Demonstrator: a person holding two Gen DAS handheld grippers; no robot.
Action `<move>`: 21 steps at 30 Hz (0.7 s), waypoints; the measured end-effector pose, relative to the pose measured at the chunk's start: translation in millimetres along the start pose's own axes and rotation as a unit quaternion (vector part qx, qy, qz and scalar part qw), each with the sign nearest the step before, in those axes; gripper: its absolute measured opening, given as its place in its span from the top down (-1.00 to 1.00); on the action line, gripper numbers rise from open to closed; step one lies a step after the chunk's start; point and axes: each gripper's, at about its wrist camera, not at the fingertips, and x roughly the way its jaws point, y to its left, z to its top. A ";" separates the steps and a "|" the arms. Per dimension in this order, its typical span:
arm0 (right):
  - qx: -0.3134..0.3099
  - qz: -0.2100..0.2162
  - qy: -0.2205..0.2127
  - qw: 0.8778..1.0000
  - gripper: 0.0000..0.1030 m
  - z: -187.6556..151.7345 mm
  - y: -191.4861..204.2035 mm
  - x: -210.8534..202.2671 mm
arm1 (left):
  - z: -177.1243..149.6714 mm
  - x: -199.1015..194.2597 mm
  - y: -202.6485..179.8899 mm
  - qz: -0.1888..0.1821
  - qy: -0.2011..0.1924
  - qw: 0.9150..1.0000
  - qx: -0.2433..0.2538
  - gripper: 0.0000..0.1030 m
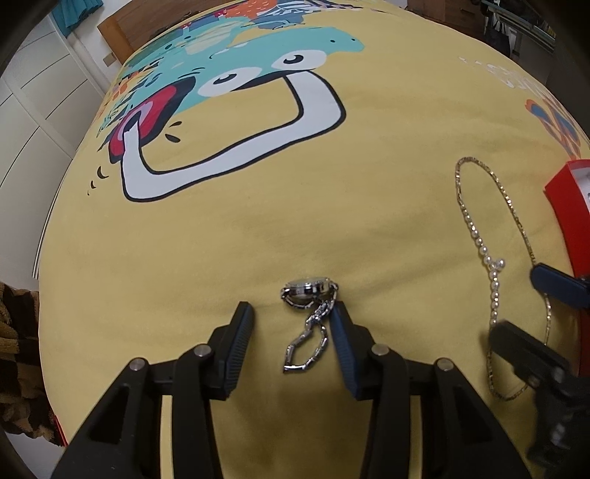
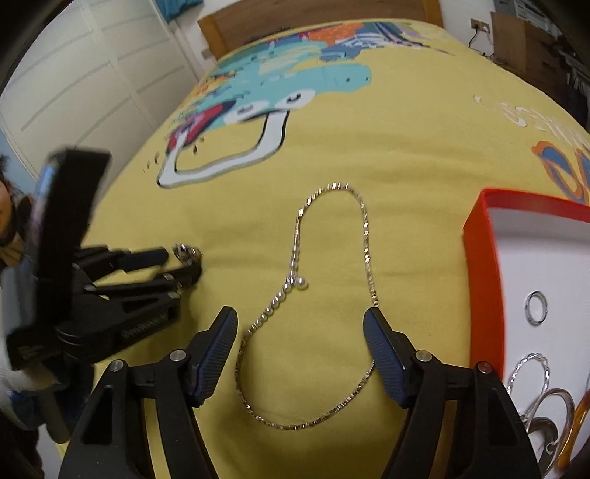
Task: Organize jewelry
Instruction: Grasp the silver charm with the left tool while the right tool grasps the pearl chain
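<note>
A silver watch point(image 1: 308, 289) with a metal link strap lies on the yellow bedspread point(image 1: 258, 228). My left gripper point(image 1: 291, 313) is open around its strap, the watch face just past the fingertips. A long chain necklace point(image 2: 332, 294) with a pearl section lies in a loop on the spread. My right gripper point(image 2: 300, 318) is open above the loop's lower half, a finger over each side. The necklace point(image 1: 494, 258) and the right gripper point(image 1: 531, 294) also show in the left wrist view. The left gripper point(image 2: 184, 263) and the watch point(image 2: 186, 252) show blurred in the right wrist view.
A red box point(image 2: 479, 235) with a white inside stands at the right, holding rings and bangles point(image 2: 536, 307). The box edge point(image 1: 568, 206) shows in the left wrist view. White wardrobe doors point(image 2: 92, 73) and a wooden headboard point(image 2: 295, 18) lie beyond the bed.
</note>
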 end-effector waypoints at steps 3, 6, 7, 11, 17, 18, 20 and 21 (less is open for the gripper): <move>-0.003 -0.014 0.011 1.000 -0.42 1.6 2.1 11.2 | -0.7 0.2 -1.7 -0.008 0.003 1.000 0.002 0.52; -0.012 -0.019 0.003 1.000 -0.21 4.7 4.4 12.9 | -2.1 -0.4 -10.6 -0.010 0.002 1.000 0.018 0.78; -0.017 -0.021 0.002 1.000 0.19 4.8 2.3 12.7 | -3.0 -1.0 -14.3 -0.002 -0.002 1.000 0.027 0.78; -0.013 0.016 0.005 1.000 0.89 6.1 -11.2 11.6 | -5.3 -5.0 -13.1 -0.012 -0.012 1.000 0.012 0.93; -0.027 0.074 -0.025 0.997 0.90 2.6 -7.6 -12.0 | -10.4 -20.2 -4.1 -0.029 -0.024 0.999 -0.031 0.93; -0.029 0.079 -0.029 0.996 0.90 4.4 -5.9 -15.9 | -11.3 -22.8 -2.8 -0.031 -0.026 0.999 -0.036 0.93; -0.028 0.090 -0.039 0.995 0.90 5.4 -4.8 -27.2 | -13.9 -31.2 -0.5 -0.034 -0.029 0.998 -0.044 0.93; -0.029 0.094 -0.046 0.994 0.90 5.9 -4.1 -34.3 | -14.8 -34.7 -0.7 -0.034 -0.030 0.998 -0.045 0.93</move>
